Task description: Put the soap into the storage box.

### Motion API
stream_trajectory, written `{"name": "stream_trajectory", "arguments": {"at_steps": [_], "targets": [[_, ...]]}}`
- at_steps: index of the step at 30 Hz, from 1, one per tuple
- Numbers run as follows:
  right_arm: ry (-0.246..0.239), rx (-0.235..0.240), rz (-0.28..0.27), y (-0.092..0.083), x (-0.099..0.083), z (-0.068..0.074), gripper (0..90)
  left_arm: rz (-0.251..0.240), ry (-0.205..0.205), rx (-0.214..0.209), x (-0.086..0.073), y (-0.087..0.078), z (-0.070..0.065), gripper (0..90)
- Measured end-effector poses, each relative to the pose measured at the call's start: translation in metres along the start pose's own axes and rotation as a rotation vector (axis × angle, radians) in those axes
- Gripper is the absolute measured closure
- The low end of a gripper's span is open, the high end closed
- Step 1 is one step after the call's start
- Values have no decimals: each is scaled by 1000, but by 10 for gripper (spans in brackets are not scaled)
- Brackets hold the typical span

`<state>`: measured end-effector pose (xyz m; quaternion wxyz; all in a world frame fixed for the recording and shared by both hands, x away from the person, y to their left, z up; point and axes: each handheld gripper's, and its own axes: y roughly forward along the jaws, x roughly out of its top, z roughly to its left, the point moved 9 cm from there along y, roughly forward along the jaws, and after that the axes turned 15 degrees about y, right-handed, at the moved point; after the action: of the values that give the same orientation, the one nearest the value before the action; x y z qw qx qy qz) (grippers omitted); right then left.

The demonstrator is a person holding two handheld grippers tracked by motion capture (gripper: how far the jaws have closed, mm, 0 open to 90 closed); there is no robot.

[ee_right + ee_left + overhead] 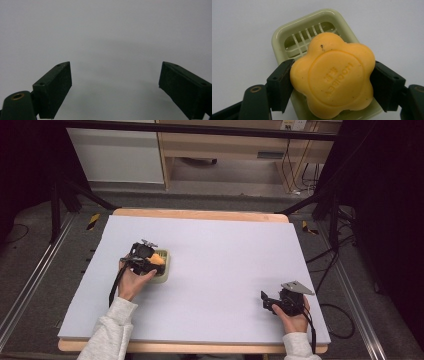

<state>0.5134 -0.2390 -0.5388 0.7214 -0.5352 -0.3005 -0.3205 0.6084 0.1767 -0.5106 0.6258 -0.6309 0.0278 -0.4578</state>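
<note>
Orange soap (333, 77) clamped in left gripper (332, 80) over green dish (279, 37).

1. Lab / recording setup, not a home.
2. Work table (300, 227) w/ wooden edge, topped by plain pale-grey mat (225, 265), almost bare.
3. Black stand legs (75, 190) braced on floor both sides of table, dark bar across top.
4. Loose cables (330, 260) on grey floor at right, power socket (293, 124) on back wall.
5. Metal floor rails (30, 280) along the table's sides.
6. Light-wood bench or desk (225, 145) behind.
</note>
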Motion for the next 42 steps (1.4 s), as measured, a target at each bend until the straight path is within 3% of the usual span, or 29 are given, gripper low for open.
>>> {"name": "stream_trajectory", "arguments": {"at_steps": [14, 25, 35, 42], "targets": [[0, 0, 0, 0, 0, 0, 116, 3, 11, 13, 1, 3, -2, 263], [0, 2, 1, 0, 0, 0, 115, -10, -12, 11, 1, 3, -1, 260], [0, 3, 1, 0, 0, 0, 115, -5, -7, 26, 1, 3, -1, 258], [2, 5, 3, 0, 0, 1, 115, -41, -23, 35, 4, -3, 2, 214]]}}
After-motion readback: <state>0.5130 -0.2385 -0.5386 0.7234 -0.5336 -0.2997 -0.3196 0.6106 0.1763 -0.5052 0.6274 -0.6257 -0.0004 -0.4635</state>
